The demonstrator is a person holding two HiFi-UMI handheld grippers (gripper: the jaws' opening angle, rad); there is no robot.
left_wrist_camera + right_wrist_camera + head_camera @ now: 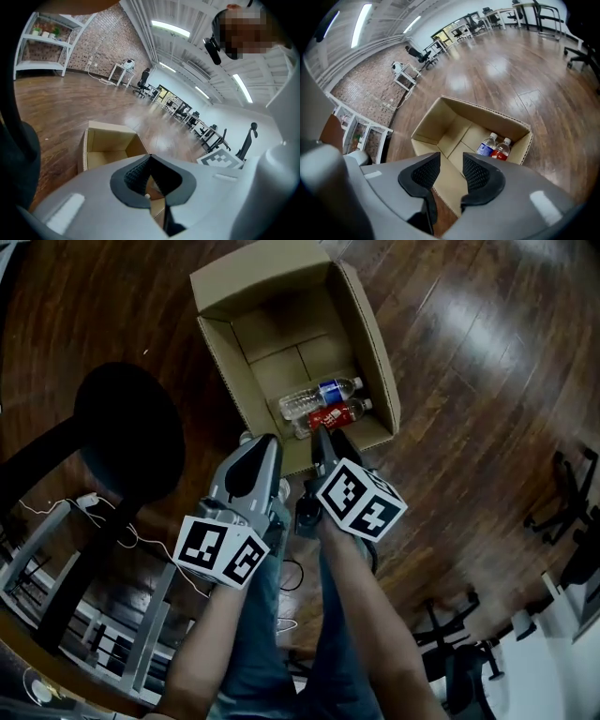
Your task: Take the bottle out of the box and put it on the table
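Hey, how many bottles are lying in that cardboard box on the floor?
2. A blue-labelled bottle and a red-labelled bottle lie side by side at the near end of the box. No others show in the rest of it.

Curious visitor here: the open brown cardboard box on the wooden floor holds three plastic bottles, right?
Not three: the open brown cardboard box on the wooden floor holds two plastic bottles, one blue-labelled bottle and one red-labelled bottle; see the head view.
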